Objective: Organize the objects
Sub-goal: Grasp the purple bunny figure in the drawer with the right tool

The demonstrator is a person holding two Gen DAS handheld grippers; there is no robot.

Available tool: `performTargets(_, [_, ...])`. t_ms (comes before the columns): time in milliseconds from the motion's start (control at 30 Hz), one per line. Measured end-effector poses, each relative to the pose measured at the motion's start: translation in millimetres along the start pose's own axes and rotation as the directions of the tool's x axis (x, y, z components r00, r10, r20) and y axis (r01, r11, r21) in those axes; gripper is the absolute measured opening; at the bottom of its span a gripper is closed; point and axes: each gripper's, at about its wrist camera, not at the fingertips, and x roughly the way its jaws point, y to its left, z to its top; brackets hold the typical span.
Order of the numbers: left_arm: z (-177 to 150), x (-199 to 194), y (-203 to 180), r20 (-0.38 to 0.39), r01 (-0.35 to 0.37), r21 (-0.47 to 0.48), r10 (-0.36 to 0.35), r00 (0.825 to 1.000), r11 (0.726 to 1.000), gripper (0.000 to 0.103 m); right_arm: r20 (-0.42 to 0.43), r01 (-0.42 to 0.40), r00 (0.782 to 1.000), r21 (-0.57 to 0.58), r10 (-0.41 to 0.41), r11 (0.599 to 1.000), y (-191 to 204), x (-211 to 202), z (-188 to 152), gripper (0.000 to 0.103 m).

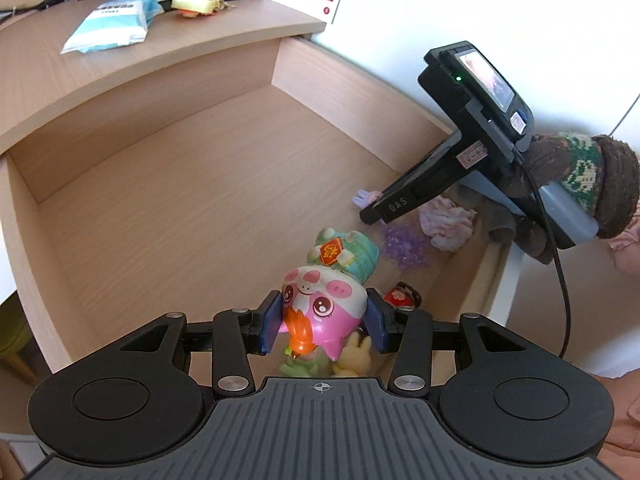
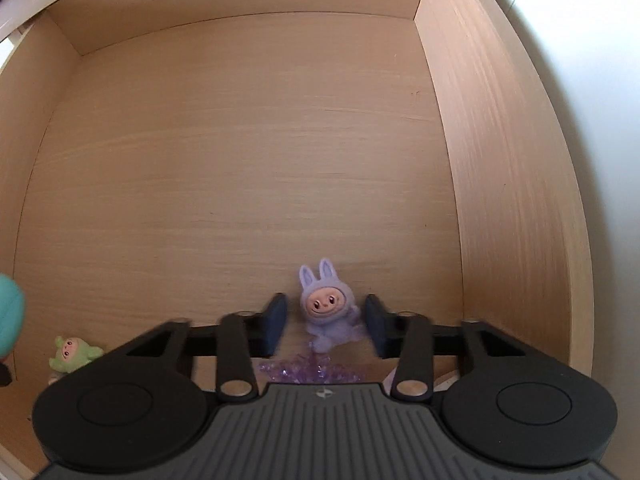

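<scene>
My left gripper (image 1: 323, 322) is shut on a pink pig toy (image 1: 324, 300) with an orange carrot, held above the wooden drawer (image 1: 180, 200). A teal part with a red and gold badge (image 1: 344, 254) sits just beyond the pig. My right gripper (image 2: 326, 322) points down into the drawer. A small purple bunny figure (image 2: 326, 308) lies on the floor between its fingers, and a narrow gap shows on each side, so it stands open. In the left wrist view the right gripper (image 1: 374, 214) reaches in from the right, held by a gloved hand (image 1: 580, 176).
Near the drawer's front corner lie a purple crystal cluster (image 1: 404, 246), a pink cloth (image 1: 448, 226), a small red toy (image 1: 402, 294), a green figure (image 2: 70, 354) and a cream bunny (image 1: 356, 356). A blue tissue pack (image 1: 108, 26) and a yellow item (image 1: 196, 4) rest on the desktop.
</scene>
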Motion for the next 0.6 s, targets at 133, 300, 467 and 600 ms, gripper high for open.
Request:
performTargets(133, [-4.2,-3.5,-4.9,0.001,-0.019,-0.004,0.019,1.0,1.0,0.048,0.064,-0.008,0.998,-0.034,0.01,0.999,8.6,-18.9,-14.0,0.027])
performTargets(300, [-2.3,-3.3,-11.8,0.002,-0.022,-0.018,0.022,1.0,1.0,0.048,0.131,-0.062,0.989,-0.072,0.071,0.995,21.9,-50.1,-30.6,0.027])
performTargets(467, [12.5,-15.3,-10.4,0.052,-0.046,-0.034,0.047,0.998,0.998,0.048,0.232,-0.147,0.959,-0.083,0.162,0.986,32.3,-92.1,-30.1,0.027])
performTargets(600, [44.7,-40.0,5.1,0.157,-0.077,-0.103,0.093,0.983,0.992,0.048,0.348,-0.195,0.913,-0.091,0.214,0.977,32.5,-134.8,-12.4,0.027])
